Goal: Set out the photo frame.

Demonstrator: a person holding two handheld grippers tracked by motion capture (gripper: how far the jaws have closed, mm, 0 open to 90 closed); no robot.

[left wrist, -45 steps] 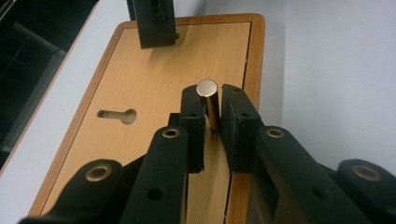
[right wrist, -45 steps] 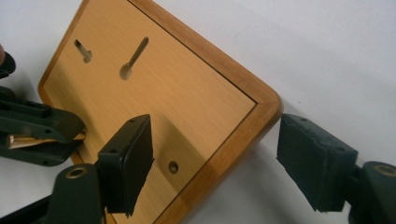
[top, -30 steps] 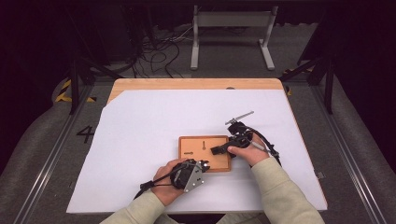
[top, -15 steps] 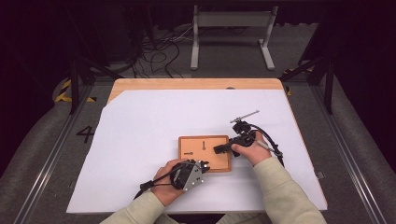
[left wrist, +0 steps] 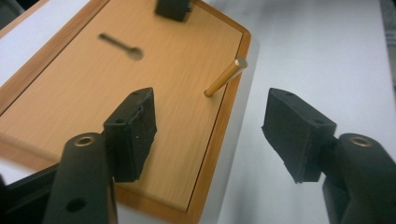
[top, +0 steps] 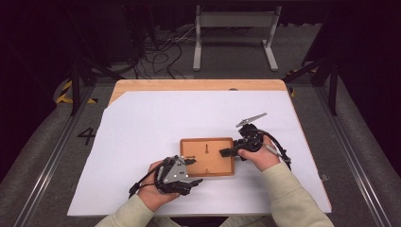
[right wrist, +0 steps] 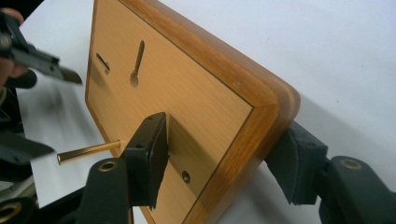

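Wooden board, flat on the white sheet, is clamped at its edge by the right gripper for steadiness while its brass peg is released by the just-opened, empty left gripper.

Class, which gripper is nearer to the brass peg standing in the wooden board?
Left. The left gripper is open just short of the brass peg; the right gripper clamps the wooden board edge farther away.

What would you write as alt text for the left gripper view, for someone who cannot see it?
A thin brass pin stands in a wooden board near its edge, just beyond the left gripper, whose two black jaws have just been opening and stand apart with nothing between them. The board lies on a white sheet, with a dark keyhole-shaped slot farther back.
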